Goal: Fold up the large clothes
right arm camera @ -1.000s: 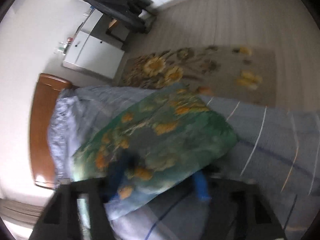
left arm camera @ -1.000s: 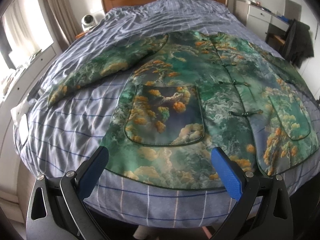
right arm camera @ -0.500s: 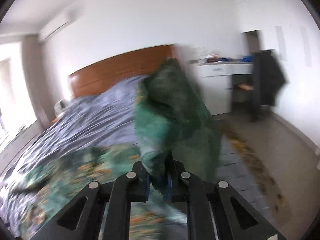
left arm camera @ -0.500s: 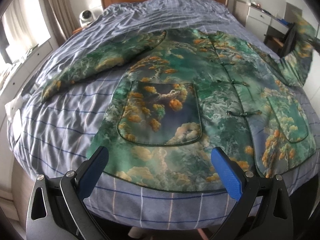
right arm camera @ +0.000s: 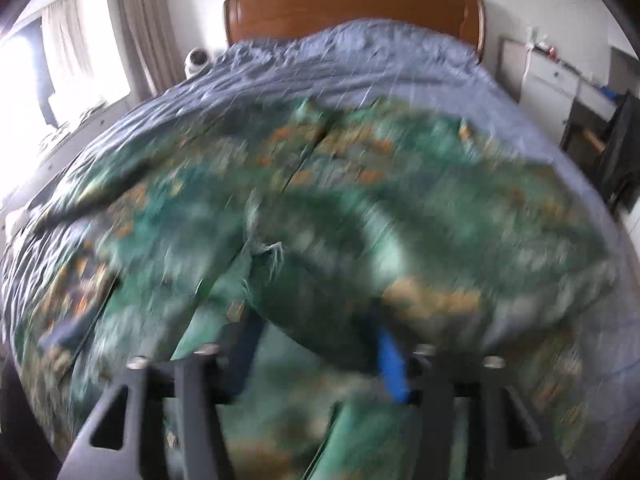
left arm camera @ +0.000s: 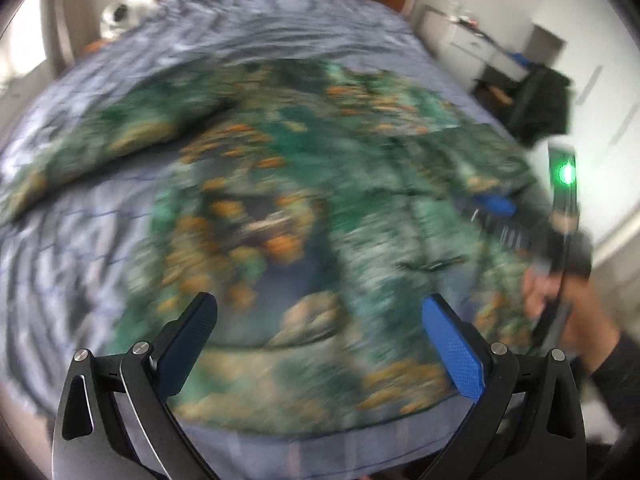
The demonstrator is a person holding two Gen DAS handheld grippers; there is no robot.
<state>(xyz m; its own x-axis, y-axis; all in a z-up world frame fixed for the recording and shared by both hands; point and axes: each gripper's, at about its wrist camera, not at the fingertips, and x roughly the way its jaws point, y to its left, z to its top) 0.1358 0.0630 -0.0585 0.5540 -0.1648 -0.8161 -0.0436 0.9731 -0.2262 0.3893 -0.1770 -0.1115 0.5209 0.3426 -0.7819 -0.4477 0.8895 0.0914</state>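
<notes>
One jacket (left arm camera: 304,184), printed in green and orange, is being spread front-up on the single bed (left arm camera: 72,264) so that it can be folded flat. Its right sleeve (right arm camera: 400,240) is being laid inward across the body. The right tool (right arm camera: 320,352) is being opened, and the sleeve cloth is lying loosely between its blue pads; whether it is being touched is blurred. The left tool (left arm camera: 320,332) is being held spread and empty above the near hem. Two tools are being used.

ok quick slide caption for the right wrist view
Right gripper opening over the folded-in sleeve of a green printed jacket spread on a blue bed cover.
</notes>
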